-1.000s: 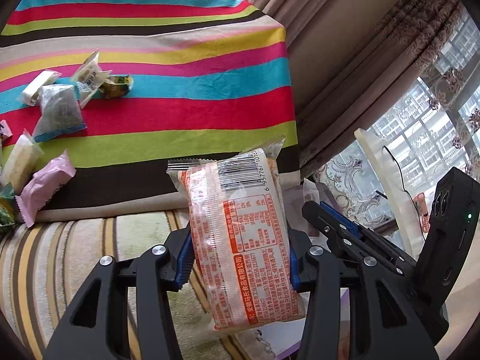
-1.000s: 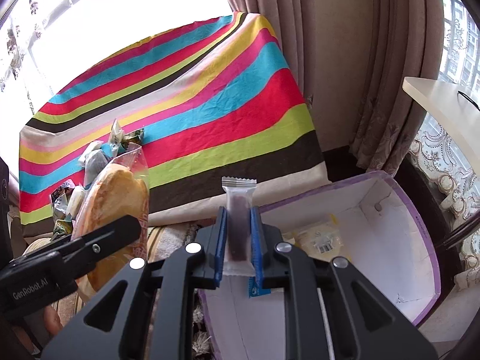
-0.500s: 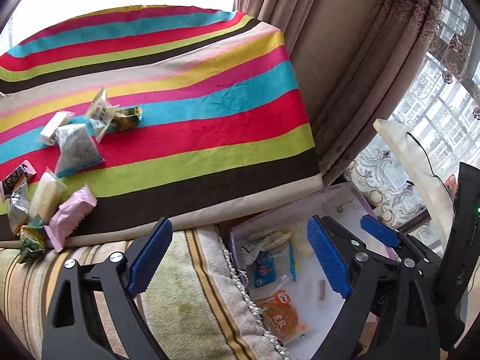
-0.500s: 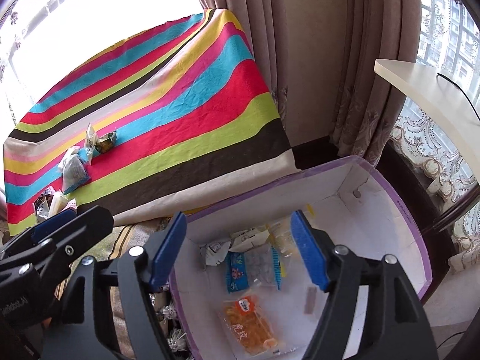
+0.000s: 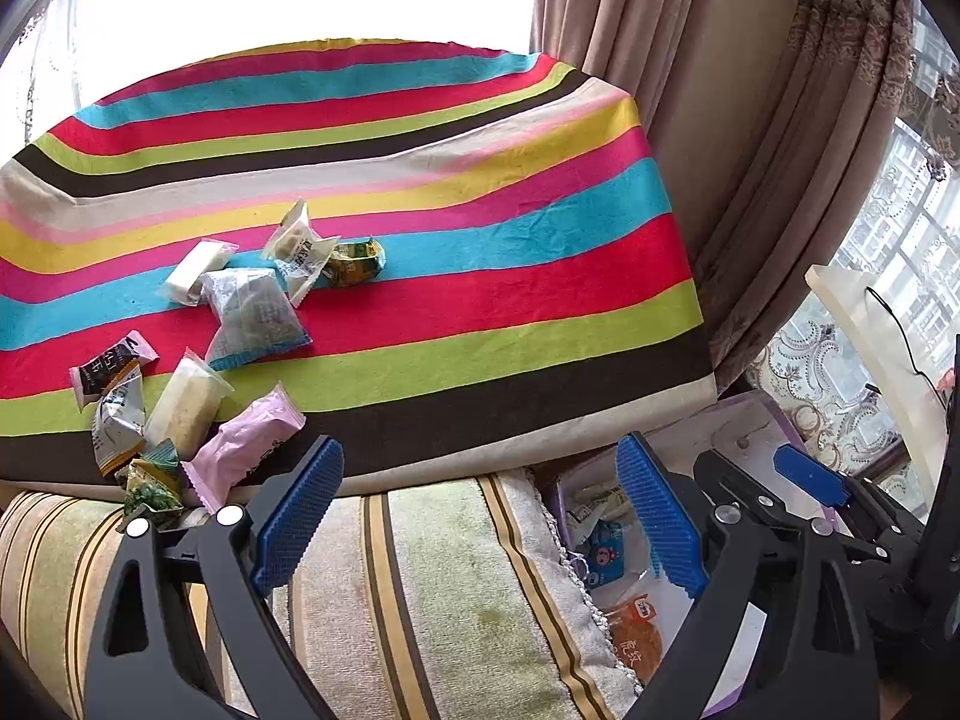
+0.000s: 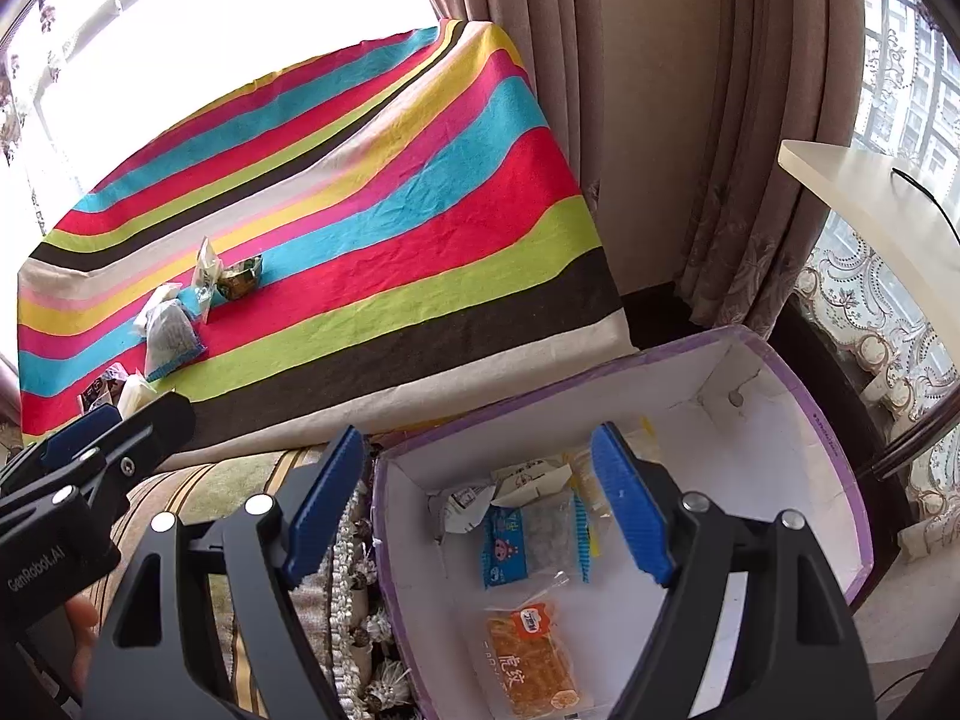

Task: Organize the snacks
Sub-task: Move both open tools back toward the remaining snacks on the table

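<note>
Several wrapped snacks lie on the striped cloth [image 5: 480, 312]: a pink packet [image 5: 246, 444], a grey pouch [image 5: 255, 315] and a green-gold one [image 5: 354, 261] among them. A purple-rimmed white box [image 6: 840, 450] beside the sofa holds several snacks, including an orange packet [image 6: 528, 660] and a blue one [image 6: 522, 546]. My left gripper [image 5: 480, 522] is open and empty above the sofa cushion edge. My right gripper [image 6: 480, 510] is open and empty above the box's near left wall. The box also shows in the left wrist view [image 5: 750, 420].
A striped sofa cushion [image 5: 420, 600] with a fringed edge lies between cloth and box. Brown curtains [image 6: 690, 150] hang behind the box. A pale shelf [image 6: 870, 192] with a black cable juts in at the right, by the window.
Both grippers have opened and let go: the orange-printed packet and the small dark bar are out of the fingers. The orange packet now lies in the box. Both cameras have pulled back.
</note>
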Demonstrator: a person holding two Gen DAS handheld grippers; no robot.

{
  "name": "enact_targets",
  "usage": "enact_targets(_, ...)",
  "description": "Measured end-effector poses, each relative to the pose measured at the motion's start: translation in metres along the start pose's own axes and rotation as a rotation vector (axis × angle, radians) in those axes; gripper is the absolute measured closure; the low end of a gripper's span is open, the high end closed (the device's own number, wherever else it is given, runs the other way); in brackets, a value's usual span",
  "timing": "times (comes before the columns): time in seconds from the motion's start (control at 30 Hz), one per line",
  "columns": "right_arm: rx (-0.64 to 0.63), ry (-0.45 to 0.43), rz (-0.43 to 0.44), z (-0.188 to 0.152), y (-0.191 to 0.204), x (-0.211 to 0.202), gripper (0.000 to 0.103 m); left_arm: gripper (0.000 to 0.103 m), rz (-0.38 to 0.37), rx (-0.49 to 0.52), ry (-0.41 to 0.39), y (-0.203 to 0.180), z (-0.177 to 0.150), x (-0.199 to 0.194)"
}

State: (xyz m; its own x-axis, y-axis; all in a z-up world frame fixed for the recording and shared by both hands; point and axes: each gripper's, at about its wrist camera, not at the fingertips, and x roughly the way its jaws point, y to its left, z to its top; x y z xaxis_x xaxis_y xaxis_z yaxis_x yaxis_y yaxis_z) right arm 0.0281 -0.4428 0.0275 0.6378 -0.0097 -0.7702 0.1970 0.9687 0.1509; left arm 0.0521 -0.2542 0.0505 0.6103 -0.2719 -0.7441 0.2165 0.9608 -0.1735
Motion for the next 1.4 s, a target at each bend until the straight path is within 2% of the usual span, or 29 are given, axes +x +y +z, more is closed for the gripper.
enact_targets(0.6,-0.074,0.026,0.026,-0.002,0.037,0.006,0.024,0.014,0.059,-0.039,-0.036,0.025,0.002,-0.006)
enact_targets(0.87,-0.105,0.038,0.038,0.001,0.065,0.015,0.024,0.014,0.089,-0.085,-0.057,0.052,0.005,-0.009)
enact_targets(1.03,-0.138,0.050,0.054,0.003,0.092,0.024,0.024,0.014,0.113,-0.164,-0.068,0.091,0.007,-0.011)
enact_targets(1.23,-0.202,0.060,0.091,0.008,0.128,0.033,0.024,0.016,0.147,-0.255,-0.054,0.158,0.011,-0.013)
enact_targets(1.3,-0.220,0.062,0.104,0.010,0.139,0.035,0.024,0.021,0.178,-0.270,-0.052,0.183,0.011,-0.015)
enact_targets(1.4,-0.245,0.078,0.117,0.012,0.154,0.043,0.024,0.032,0.183,-0.290,-0.024,0.220,0.011,-0.014)
